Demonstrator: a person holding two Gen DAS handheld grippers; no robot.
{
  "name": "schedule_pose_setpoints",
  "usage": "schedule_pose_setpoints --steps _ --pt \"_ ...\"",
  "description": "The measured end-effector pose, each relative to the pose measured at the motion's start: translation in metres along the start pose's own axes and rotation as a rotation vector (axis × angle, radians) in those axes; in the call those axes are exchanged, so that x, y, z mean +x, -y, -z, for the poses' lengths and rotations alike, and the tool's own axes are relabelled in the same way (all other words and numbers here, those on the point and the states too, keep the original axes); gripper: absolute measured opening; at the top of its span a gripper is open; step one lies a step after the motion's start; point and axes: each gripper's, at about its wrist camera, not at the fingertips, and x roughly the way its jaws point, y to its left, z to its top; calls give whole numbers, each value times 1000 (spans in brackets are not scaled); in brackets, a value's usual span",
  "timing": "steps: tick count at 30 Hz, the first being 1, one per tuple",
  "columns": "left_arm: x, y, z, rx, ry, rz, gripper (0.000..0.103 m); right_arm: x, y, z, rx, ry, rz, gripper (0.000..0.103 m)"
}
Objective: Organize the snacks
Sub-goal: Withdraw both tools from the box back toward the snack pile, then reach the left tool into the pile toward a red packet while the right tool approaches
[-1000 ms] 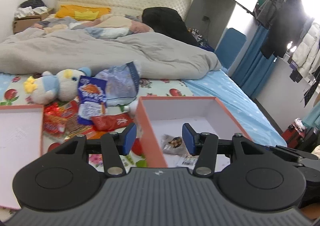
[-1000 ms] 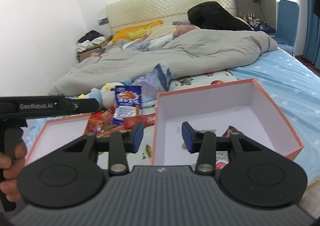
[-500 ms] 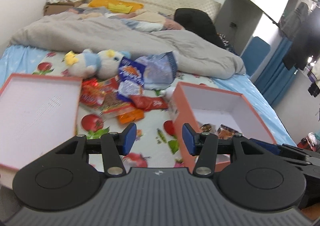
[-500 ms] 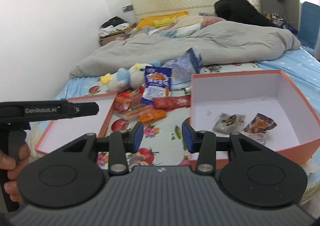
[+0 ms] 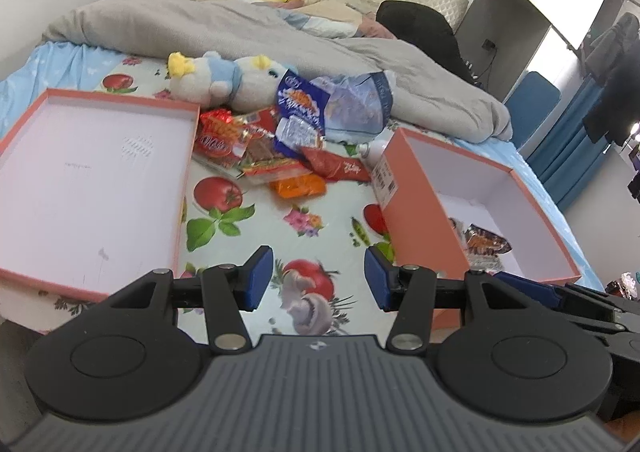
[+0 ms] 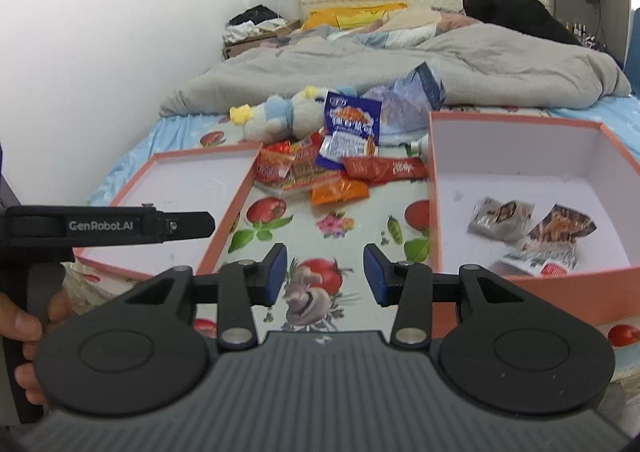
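Observation:
A pile of snack packets (image 5: 276, 156) (image 6: 320, 168) lies on the fruit-print sheet between two orange boxes: a blue-and-white bag (image 6: 350, 132), a red packet (image 6: 384, 169), an orange packet (image 6: 339, 191). The deep box (image 5: 424, 220) (image 6: 520, 288) on the right holds three packets (image 6: 524, 228). The shallow lid (image 5: 24, 276) (image 6: 236, 228) on the left is empty. My left gripper (image 5: 319, 278) and right gripper (image 6: 325, 273) are both open and empty, hovering over the sheet short of the pile.
A plush toy (image 5: 224, 78) and a crumpled clear bag (image 5: 356, 108) lie behind the pile. A grey duvet (image 5: 200, 24) covers the far bed. The left gripper's handle (image 6: 108, 226) shows at the left of the right wrist view.
Both grippers have pulled back from over the deep box and swung left, now facing the gap between the boxes and the snack pile. Both stay open and empty.

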Motion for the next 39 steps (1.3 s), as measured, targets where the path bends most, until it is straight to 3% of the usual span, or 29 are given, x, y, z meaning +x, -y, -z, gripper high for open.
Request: schedule_pose_setpoints --steps 17,39 --pt "8 -12 9 -8 -4 -20 56 6 -7 9 -55 -12 40 45" --pt "103 -48 -31 -173 -18 46 56 87 6 -35 -156 -56 103 44"
